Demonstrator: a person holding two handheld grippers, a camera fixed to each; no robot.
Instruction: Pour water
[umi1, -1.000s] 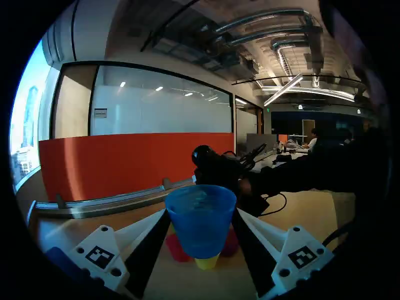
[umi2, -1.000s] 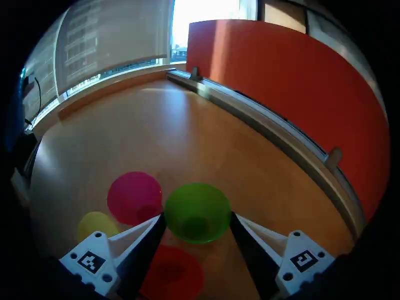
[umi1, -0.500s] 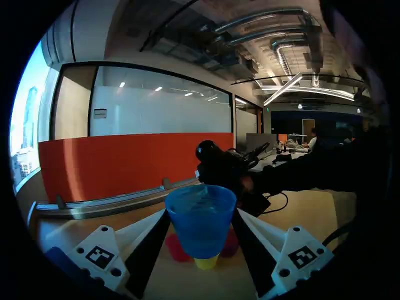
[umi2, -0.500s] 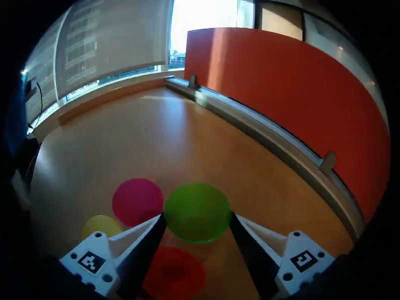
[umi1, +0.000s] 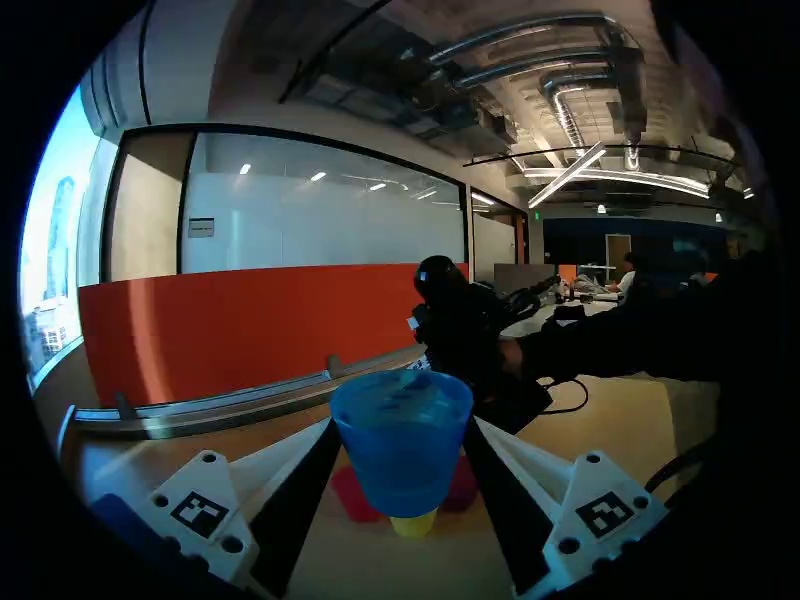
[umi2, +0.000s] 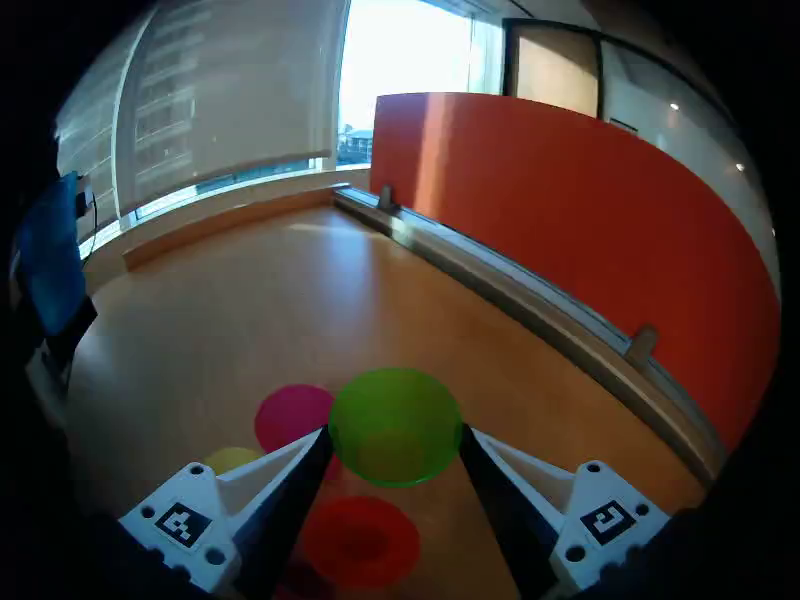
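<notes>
In the left gripper view my left gripper (umi1: 402, 455) is shut on a blue cup (umi1: 402, 440) with water in it, held upright above the wooden table (umi1: 620, 410). Behind the cup the other gripper (umi1: 450, 325) and a dark sleeve reach in from the right. In the right gripper view my right gripper (umi2: 395, 445) is shut on a green cup (umi2: 395, 427) held over the table (umi2: 300, 290). Below it stand a pink cup (umi2: 292, 415), a yellow cup (umi2: 232, 459) and a red cup (umi2: 360, 540). The blue cup (umi2: 50, 265) shows at the far left.
An orange partition (umi2: 600, 210) with a metal rail (umi2: 520, 295) runs along the table's far side. Windows (umi2: 400, 60) line the other side. Red, pink and yellow cups (umi1: 412, 522) sit under the blue cup. Cables (umi1: 560, 405) lie on the table at right.
My right gripper has risen with the green cup, so the cups below look smaller and farther. In the left gripper view the other gripper has moved up and right. The blue cup stays level.
</notes>
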